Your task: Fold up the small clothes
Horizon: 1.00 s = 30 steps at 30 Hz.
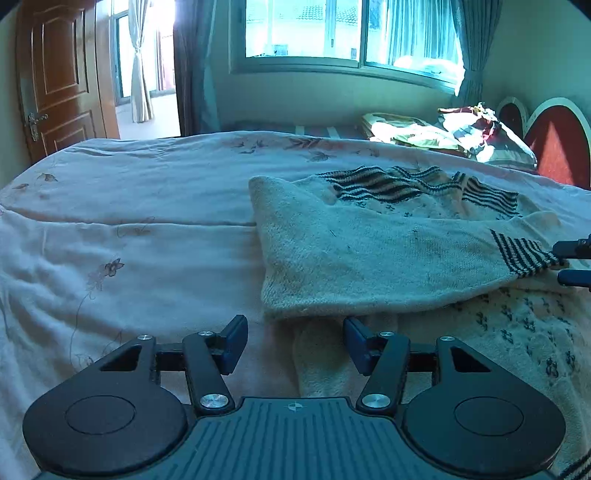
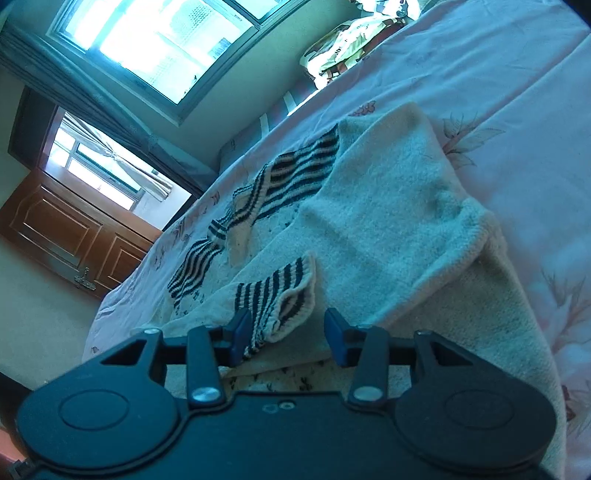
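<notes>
A small cream knitted sweater (image 1: 369, 254) with dark striped collar and cuffs lies on the bed, one sleeve folded across its body. It also shows in the right wrist view (image 2: 388, 221). My left gripper (image 1: 295, 332) is open and empty, just short of the sweater's near folded edge. My right gripper (image 2: 284, 332) is open, with the sleeve's striped cuff (image 2: 280, 299) lying between its fingers, touching the left one. In the left wrist view the right gripper's fingers (image 1: 574, 249) show at the right edge beside that cuff (image 1: 524, 254).
The bed has a pale pink flowered cover (image 1: 129, 229). Pillows and bedding (image 1: 443, 133) are piled at the head by a red headboard (image 1: 554, 147). A window (image 1: 314, 29) is beyond the bed, and a wooden door (image 1: 62, 74) at the left.
</notes>
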Available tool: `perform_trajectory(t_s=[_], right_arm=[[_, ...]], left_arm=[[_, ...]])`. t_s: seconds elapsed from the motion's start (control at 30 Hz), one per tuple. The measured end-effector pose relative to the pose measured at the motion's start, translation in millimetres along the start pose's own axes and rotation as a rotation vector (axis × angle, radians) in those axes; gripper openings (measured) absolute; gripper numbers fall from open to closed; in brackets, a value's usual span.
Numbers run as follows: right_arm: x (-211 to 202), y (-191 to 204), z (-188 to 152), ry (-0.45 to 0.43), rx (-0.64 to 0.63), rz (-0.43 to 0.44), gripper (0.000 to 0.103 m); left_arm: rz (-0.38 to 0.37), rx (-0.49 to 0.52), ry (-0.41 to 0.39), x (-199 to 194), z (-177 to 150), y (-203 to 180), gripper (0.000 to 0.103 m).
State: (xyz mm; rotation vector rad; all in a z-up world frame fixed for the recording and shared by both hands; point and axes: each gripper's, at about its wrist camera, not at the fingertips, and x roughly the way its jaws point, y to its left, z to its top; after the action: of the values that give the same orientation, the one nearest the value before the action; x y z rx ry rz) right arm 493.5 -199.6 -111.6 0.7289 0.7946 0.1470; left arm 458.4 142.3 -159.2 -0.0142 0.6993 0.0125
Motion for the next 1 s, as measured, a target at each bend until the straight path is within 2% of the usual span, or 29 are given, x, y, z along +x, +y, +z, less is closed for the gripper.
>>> perform_trajectory(t_s=[0.03,0.07,0.1,0.23,0.3,0.43,0.6,0.63,0.67,0.73,0.83,1.0], right_arm=[[2.7,3.8,0.1,-0.001,-0.023,-0.025,0.027],[5.0,7.4,0.2,-0.001,-0.047,-0.046,0.011],[7.3,11.2,0.6,0.000,-0.076,-0.071,0.008],[-8.9,29.1,0.5,-0.106,-0.189,-0.113,0.007],[-20.3,28.9,4.1,-0.155,-0.195,-0.129,0.007],[-17.0,14.6,10.5,-0.129,-0.165,-0.157,0.007],[-14.0,11.6,7.6,-0.128,-0.175,-0.173,0.007],[-13.5,12.3,6.2,-0.128,-0.183,-0.179,0.007],[-13.2,12.4,5.5,-0.128,-0.193,-0.184,0.007],[-10.8,12.0,3.2,-0.120,-0.206,-0.190,0.007],[-4.6,7.2,-1.9,-0.094,-0.210,-0.211,0.007],[-6.0,3.8,-3.1,-0.102,-0.216,-0.209,0.007]], left_arm=[[0.002,-0.017,0.001,5.6,0.2,2.7,0.057],[-0.004,-0.033,0.009,10.7,0.4,4.8,0.056],[-0.013,-0.043,0.010,18.1,2.1,5.1,0.052],[-0.026,-0.048,0.001,25.3,4.5,9.3,0.043],[-0.036,-0.056,-0.002,27.4,6.3,11.3,0.039],[-0.056,-0.070,-0.015,28.2,6.8,11.8,0.028],[-0.116,-0.094,-0.071,22.4,11.3,14.3,0.027],[-0.110,-0.105,-0.071,23.2,12.1,15.9,0.013],[-0.076,-0.146,-0.059,24.5,11.6,19.8,0.007],[-0.063,-0.235,-0.030,28.9,4.5,28.2,0.007],[-0.048,-0.205,-0.044,29.1,-1.4,21.2,0.007],[-0.092,-0.145,-0.037,26.7,-1.7,23.3,0.011]])
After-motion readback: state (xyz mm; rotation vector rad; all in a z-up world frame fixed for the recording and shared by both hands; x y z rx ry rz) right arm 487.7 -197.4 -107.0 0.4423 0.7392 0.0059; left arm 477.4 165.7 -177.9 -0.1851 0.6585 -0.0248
